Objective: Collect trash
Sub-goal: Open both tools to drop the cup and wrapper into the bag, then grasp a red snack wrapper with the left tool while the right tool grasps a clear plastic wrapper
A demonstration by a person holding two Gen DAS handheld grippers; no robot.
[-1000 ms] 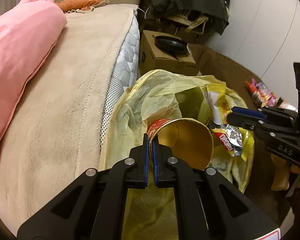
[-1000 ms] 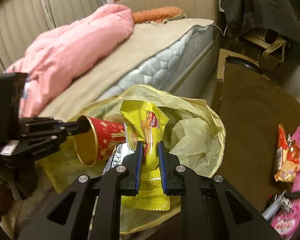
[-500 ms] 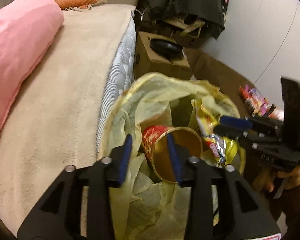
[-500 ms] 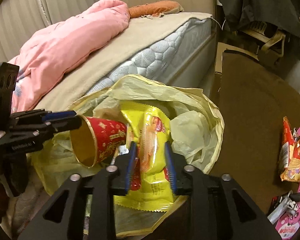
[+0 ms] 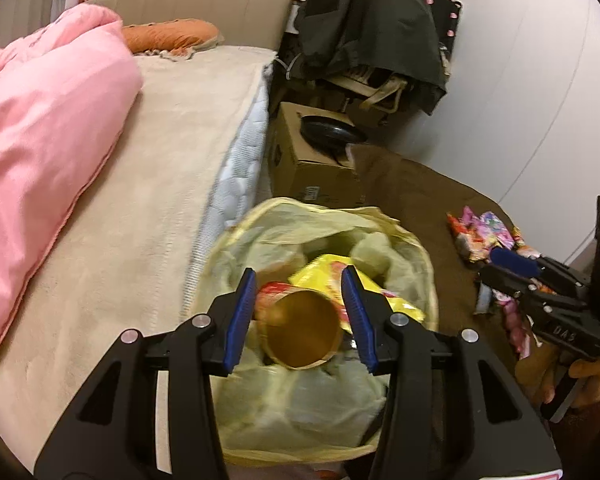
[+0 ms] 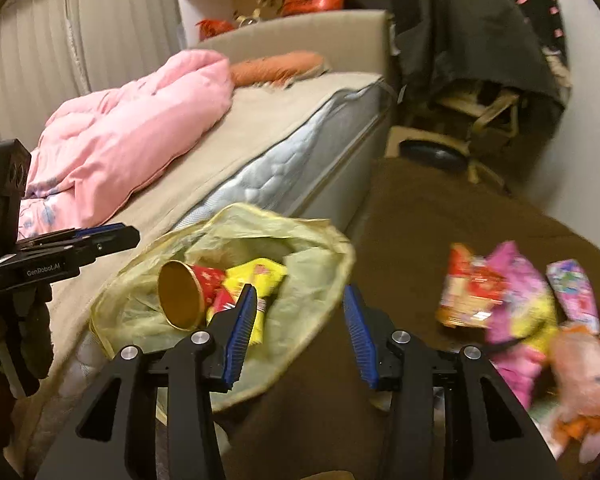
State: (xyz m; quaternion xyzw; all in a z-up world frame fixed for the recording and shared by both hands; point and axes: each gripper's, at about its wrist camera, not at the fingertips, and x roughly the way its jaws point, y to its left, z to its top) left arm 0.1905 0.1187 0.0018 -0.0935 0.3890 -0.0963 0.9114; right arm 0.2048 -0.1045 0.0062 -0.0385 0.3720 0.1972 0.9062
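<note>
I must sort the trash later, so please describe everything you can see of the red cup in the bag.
The red paper cup lies on its side inside the yellow trash bag, gold inside, with pale patterns on its red outside. Its open mouth faces the left gripper. The yellow snack wrapper lies against it. No gripper holds it.

Both tools share one build. The left gripper (image 5: 300, 312) has two matte black plastic arms with triangular cut-outs, each ending in fingers (image 5: 240, 316) lined with ribbed blue pads. Round silver screw heads sit at the arm joints, two on each side. Seen from the right wrist, its black body carries a white "GenRobot.AI" marking, a small white label to the left of it, and a black box with two round openings above. The right gripper (image 6: 300, 330) has the same black arms, blue ribbed pads and silver screws. Seen from the left wrist, raised letters mark its side, and the hand (image 5: 580, 376) on its handle is bare.
</note>
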